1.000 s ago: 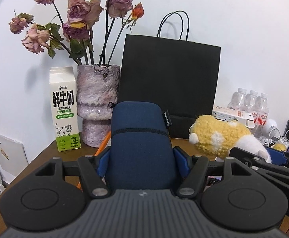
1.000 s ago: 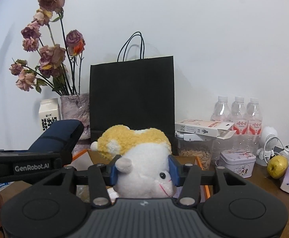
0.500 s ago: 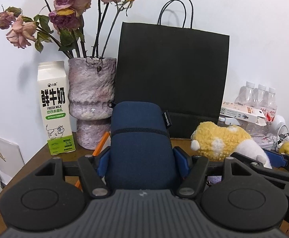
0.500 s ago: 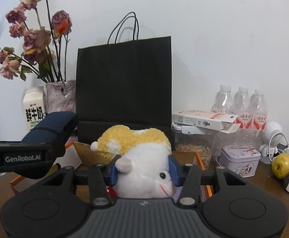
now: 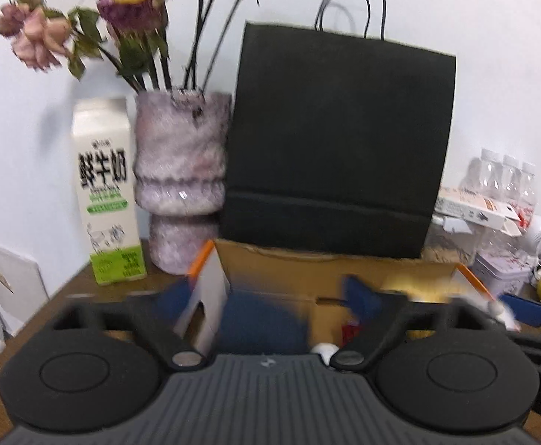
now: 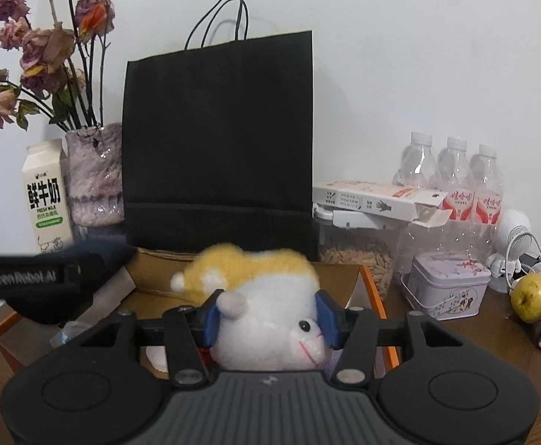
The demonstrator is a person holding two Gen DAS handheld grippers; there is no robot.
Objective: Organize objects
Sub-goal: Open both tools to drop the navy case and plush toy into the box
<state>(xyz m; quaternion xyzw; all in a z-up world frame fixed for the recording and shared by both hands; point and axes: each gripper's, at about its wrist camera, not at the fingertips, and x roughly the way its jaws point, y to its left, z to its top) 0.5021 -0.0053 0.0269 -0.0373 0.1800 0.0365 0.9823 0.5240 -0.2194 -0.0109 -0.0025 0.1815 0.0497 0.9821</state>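
A plush toy (image 6: 266, 307) is seen between the opening jaws of the right gripper (image 6: 268, 319), over a cardboard box (image 6: 372, 293) on the bench (image 6: 467, 337). A blue pouch (image 5: 261, 324) is dropped into the box below the left gripper (image 5: 266, 296), whose jaws are opening wide.

You have three bottles (image 6: 452, 181) at two o'clock, one bag (image 6: 218, 141) at twelve, one carton (image 6: 46, 200) and one vase (image 6: 94, 174) at ten, one pear (image 6: 531, 296) at three.
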